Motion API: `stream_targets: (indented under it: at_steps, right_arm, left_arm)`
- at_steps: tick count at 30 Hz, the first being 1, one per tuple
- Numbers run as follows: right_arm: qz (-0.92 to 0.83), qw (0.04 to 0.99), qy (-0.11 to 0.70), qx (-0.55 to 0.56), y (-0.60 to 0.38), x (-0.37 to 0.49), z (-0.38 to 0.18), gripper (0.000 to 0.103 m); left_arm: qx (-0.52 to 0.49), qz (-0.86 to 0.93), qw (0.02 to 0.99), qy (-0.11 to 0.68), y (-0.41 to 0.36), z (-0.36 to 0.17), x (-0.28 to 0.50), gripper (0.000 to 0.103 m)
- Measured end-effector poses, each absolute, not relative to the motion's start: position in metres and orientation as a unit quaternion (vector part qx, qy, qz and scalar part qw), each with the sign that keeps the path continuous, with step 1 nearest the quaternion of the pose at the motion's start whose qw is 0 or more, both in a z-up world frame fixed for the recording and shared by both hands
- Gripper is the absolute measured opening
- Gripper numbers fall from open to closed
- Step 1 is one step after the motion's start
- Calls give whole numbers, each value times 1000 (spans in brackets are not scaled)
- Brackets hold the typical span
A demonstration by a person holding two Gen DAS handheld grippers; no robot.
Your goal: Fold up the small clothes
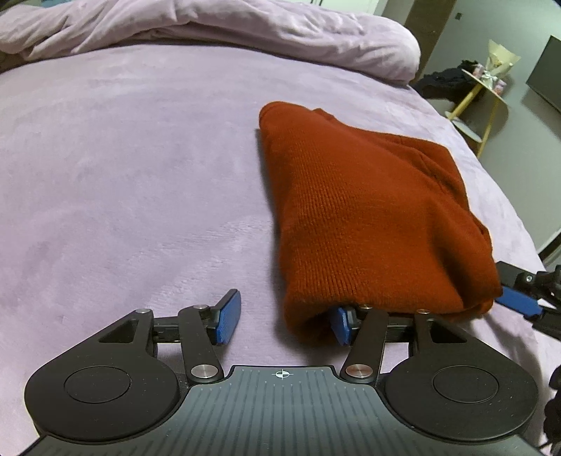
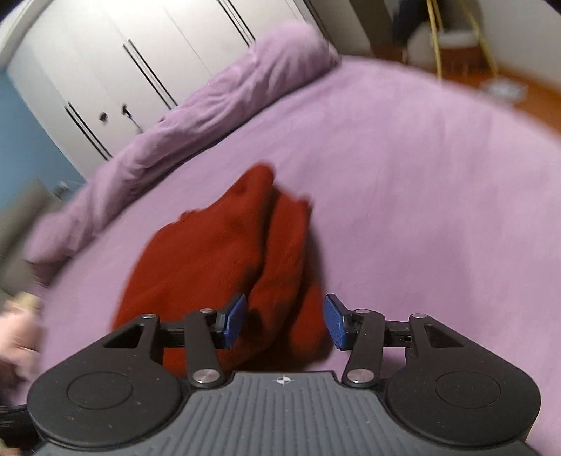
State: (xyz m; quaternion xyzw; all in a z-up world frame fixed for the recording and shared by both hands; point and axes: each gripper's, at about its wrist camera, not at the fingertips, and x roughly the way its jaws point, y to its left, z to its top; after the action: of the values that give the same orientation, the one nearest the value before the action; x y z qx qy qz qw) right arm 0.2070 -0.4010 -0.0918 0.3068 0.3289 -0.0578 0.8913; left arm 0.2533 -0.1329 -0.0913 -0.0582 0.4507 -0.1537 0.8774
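Note:
A rust-red knit garment [image 1: 368, 214] lies folded in a bundle on the lilac bed [image 1: 122, 158]. My left gripper [image 1: 285, 321] is open at the garment's near edge; its right finger is partly under the cloth, its left finger on bare sheet. The right gripper [image 1: 519, 301] shows at the garment's right corner in the left wrist view. In the blurred right wrist view, my right gripper [image 2: 284, 321] is open, and the garment [image 2: 224, 252] lies between and beyond its fingers.
A rumpled lilac duvet [image 1: 245, 31] lies along the far side of the bed. A small yellow-legged side table [image 1: 484, 87] with items stands off the bed's right edge. White wardrobe doors [image 2: 140, 59] stand behind the bed.

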Motion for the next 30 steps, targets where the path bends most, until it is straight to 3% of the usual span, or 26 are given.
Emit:
stream_targets:
  at_steps: [5,8,11,13,14,15,17,18,21,23,26,30]
  right_arm:
    - [-40,875,331,351,-399,211,-97,48]
    - [-17,854,306,419,-411,207,-101,61]
    - [-32,859,331,389,-402,220,-105,63]
    - [-30,866,336,370,-394,227,-108,51]
    - [-28,871,336,357,-389,230,-107,33]
    - [-32,882,338,326,-382,236,-101,25]
    - [-44,901,337,271,-369,238,-88,22]
    - [-30,899,322,294,-371,236,-84,22]
    - [70,824,233,512,-412,216,-101,21]
    - [63,785,229,572,-430,211,-122,20]
    - [-28,811,330,483,-427,220,-137,19]
    - [-29,821,330,465,-423,222,-132,19]
  left_arm:
    - [-59,-148,877,453,-131,-88,254,59]
    - [-59,-147,877,454,-133,-89,254,59]
    - [-50,-150,877,454,-139,-90,254,58]
    - [-34,-154,879,450,-142,-89,254,59]
    - [-28,-153,881,446,-141,-88,254,60]
    - [-26,-152,883,443,-140,-87,254,60]
    - [-34,-143,887,438,-133,-84,255,60]
    - [-39,-141,887,437,-130,-83,255,60]
    - [-54,-147,886,437,-121,-85,256,63]
    - [-60,-148,882,443,-119,-88,256,64]
    - [-57,-146,881,445,-121,-91,253,63]
    - [-64,-150,878,451,-117,-86,252,63]
